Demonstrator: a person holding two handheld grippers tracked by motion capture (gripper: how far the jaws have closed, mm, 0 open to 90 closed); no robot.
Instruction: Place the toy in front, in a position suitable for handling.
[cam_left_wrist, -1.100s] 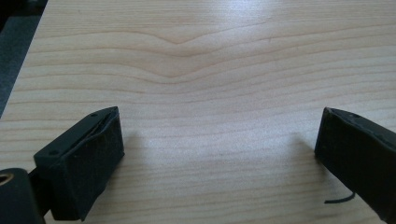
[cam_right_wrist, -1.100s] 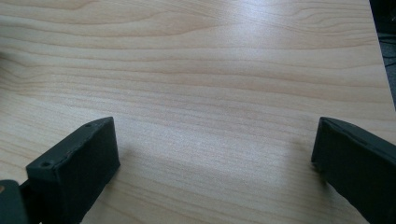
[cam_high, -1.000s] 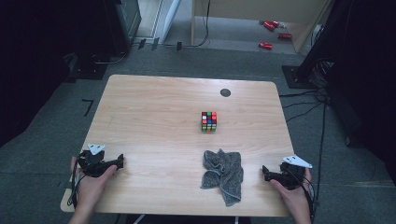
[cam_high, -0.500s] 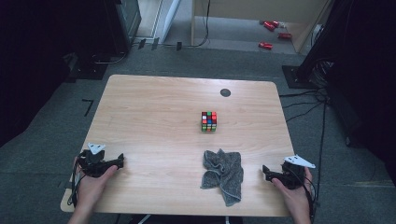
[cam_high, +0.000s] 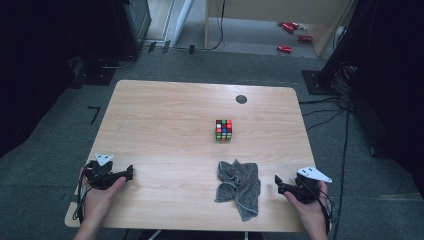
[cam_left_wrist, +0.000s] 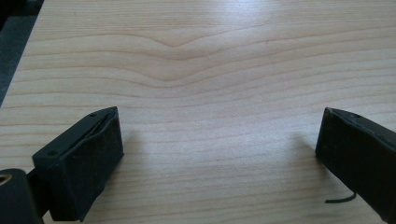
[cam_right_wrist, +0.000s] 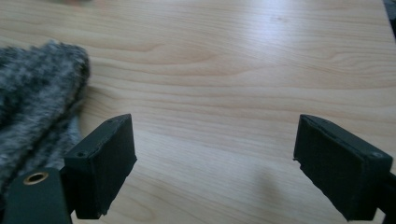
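Right gripper (cam_high: 278, 183) has edged toward the crumpled, fuzzy grey cloth (cam_high: 240, 186), jaws just narrowing yet released, empty. Left gripper (cam_high: 129, 172) unchanged, released over woodgrain table (cam_high: 165, 130).

My left gripper (cam_high: 131, 172): black body, grey three-cornered plate on top, black cable trailing behind. My right gripper (cam_high: 276, 181): same build, blocky black jaws, brass-ringed hole beside one.

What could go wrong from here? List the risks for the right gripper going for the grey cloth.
1. The grey cloth lies crumpled, one end near the table's front edge; a drag could likely pull it off.
2. The right gripper, open with nothing between its jaws, which have just been closing, may pinch only a loose fold.
3. A wide sweep could knock the puzzle cube just beyond the cloth.
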